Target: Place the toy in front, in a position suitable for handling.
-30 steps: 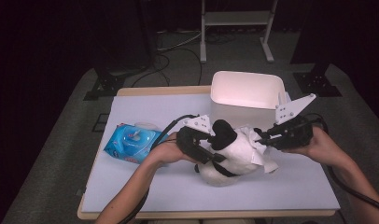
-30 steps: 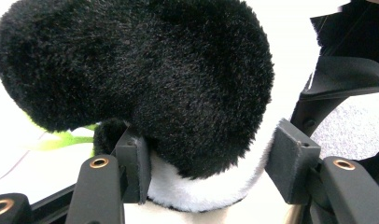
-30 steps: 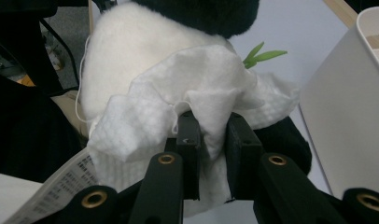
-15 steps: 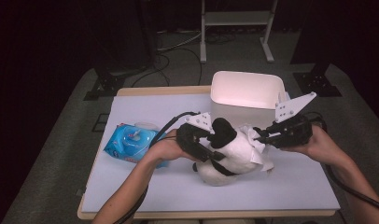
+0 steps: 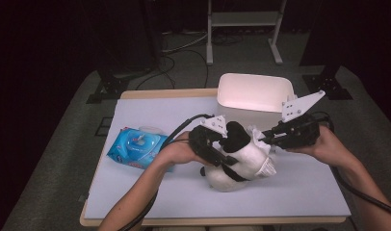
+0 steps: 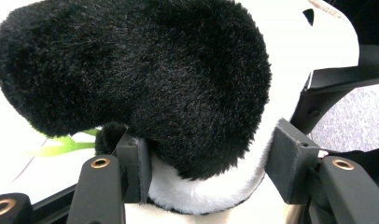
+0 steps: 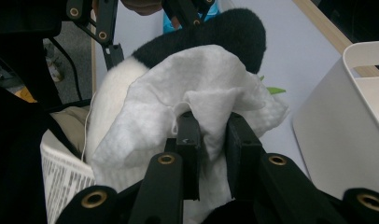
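A black-and-white plush panda (image 5: 241,161) lies at mid-table. My left gripper (image 5: 217,144) comes in from the left, its jaws closed around the toy where a black furry limb (image 6: 145,74) meets the white body. In the left gripper view both pads of the left gripper (image 6: 215,163) press into the fur. My right gripper (image 5: 268,137) reaches in from the right, shut on a crumpled white wipe (image 7: 201,79). The wipe lies against the toy's white side, pinched in the right gripper (image 7: 213,135).
A blue pack of wipes (image 5: 138,147) lies on the table's (image 5: 184,192) left side, behind my left forearm. A white rectangular bin (image 5: 254,94) stands at the back right, close to the right gripper. A printed label hangs from the toy (image 7: 66,177).
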A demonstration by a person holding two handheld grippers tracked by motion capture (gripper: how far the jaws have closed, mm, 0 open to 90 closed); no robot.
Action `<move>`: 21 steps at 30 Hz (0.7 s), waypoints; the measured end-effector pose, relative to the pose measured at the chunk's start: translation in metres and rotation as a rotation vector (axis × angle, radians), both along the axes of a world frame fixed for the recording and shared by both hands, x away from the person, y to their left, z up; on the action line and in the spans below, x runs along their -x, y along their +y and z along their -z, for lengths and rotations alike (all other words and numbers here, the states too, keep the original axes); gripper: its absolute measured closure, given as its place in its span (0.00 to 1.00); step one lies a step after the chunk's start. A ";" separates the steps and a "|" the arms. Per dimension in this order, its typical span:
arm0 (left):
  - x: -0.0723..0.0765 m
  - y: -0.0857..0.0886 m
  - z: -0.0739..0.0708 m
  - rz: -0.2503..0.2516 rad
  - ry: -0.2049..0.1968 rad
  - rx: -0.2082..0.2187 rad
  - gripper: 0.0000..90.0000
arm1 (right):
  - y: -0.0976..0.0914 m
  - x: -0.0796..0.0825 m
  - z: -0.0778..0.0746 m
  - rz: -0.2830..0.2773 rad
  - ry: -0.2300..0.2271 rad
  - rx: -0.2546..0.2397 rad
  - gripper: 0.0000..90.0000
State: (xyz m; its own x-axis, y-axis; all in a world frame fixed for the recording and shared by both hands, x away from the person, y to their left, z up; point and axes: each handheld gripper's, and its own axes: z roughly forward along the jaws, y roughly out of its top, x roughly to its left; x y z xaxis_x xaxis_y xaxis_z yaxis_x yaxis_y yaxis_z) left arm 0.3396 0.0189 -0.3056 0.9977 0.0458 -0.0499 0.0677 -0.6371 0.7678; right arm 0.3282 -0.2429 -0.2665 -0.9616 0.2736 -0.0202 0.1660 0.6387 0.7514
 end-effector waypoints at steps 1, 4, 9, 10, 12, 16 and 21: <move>0.001 -0.002 0.000 0.005 0.000 -0.002 0.45 | 0.001 0.000 0.000 -0.001 0.001 0.003 0.85; 0.003 -0.010 0.001 0.017 -0.008 -0.014 0.45 | 0.005 0.000 -0.001 -0.003 -0.001 0.008 0.85; 0.003 -0.011 0.002 0.021 -0.010 -0.016 0.45 | 0.005 0.001 -0.001 -0.003 -0.005 0.015 0.85; 0.003 -0.010 0.001 0.021 -0.011 -0.015 0.45 | 0.004 0.001 -0.001 -0.006 -0.006 0.014 0.85; 0.003 -0.009 0.002 0.020 -0.008 -0.009 0.45 | 0.001 0.001 -0.001 -0.003 -0.004 0.010 0.85; 0.001 -0.005 0.001 0.014 -0.009 -0.005 0.45 | -0.004 0.003 0.003 0.009 0.006 0.018 0.85; 0.001 -0.002 -0.003 0.014 -0.013 -0.009 0.46 | -0.009 0.004 0.006 0.014 0.014 0.001 0.85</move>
State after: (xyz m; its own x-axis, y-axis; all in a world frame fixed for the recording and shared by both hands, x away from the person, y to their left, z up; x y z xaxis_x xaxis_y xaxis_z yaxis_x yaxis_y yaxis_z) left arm 0.3382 0.0167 -0.3031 0.9988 0.0324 -0.0367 0.0490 -0.6444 0.7631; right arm 0.3245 -0.2519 -0.2728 -0.9578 0.2873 -0.0071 0.1856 0.6371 0.7481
